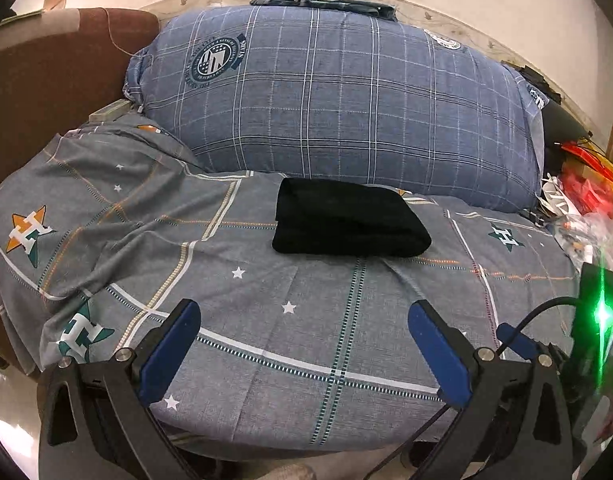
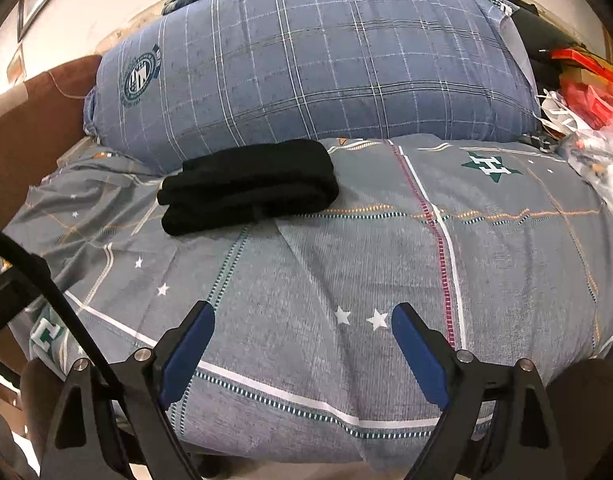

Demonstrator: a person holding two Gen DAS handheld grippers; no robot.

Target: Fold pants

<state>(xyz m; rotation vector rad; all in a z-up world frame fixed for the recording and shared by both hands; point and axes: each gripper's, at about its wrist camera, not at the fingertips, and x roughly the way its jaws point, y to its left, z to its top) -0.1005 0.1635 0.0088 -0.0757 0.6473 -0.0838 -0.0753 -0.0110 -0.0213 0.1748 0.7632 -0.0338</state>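
The black pants [image 1: 348, 218] lie folded into a compact rectangle on the grey star-patterned bedsheet [image 1: 290, 320], just in front of the blue plaid pillow. In the right wrist view the folded pants [image 2: 248, 192] sit left of centre, with stacked layers showing at their near edge. My left gripper [image 1: 304, 320] is open and empty, held back over the bed's near edge, well short of the pants. My right gripper [image 2: 302, 320] is open and empty too, also near the front edge. The right gripper's body with a green light [image 1: 602, 312] shows at the left view's right side.
A large blue plaid pillow [image 1: 338, 96] fills the back of the bed. A brown headboard or sofa arm [image 1: 46, 88] stands at the left. Red packaging and plastic clutter [image 1: 586, 196] are piled at the right. Folded denim [image 1: 326, 0] lies on top of the pillow.
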